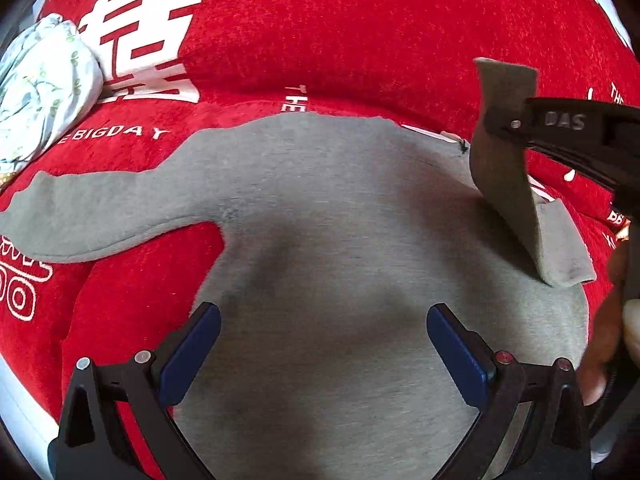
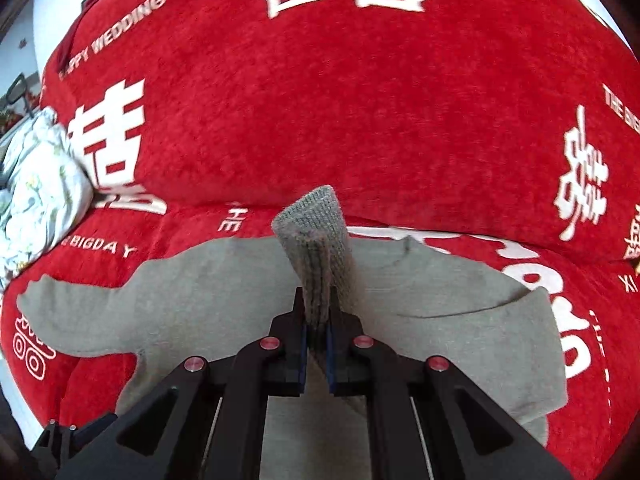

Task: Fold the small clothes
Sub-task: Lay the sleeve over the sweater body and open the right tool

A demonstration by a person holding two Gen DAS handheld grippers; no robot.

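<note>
**Folding a sleeve over: where the fold may be spoiled**

Losing the cuff is judged the main risk. The right sleeve [image 1: 505,168] is pinched only near its end by the right tongs [image 2: 317,334], and the knit may slide out from between the closed jaws if it is pulled across too quickly, so that it drops short and crooked. The body of the grey sweater [image 1: 340,240] could also be dragged and bunched, since nothing is seen pressing it down.

The sweater is spread flat on the red cover [image 1: 360,40], neck toward the far side. Its left sleeve [image 1: 100,208] is stretched out to the left, well apart from the flowered bundle [image 1: 44,92] at the far left.

The left tongs [image 1: 324,344] are held wide open above the near part of the sweater's body, and nothing is gripped; whether the pads [image 1: 192,356] rest on the cloth cannot be told.
</note>
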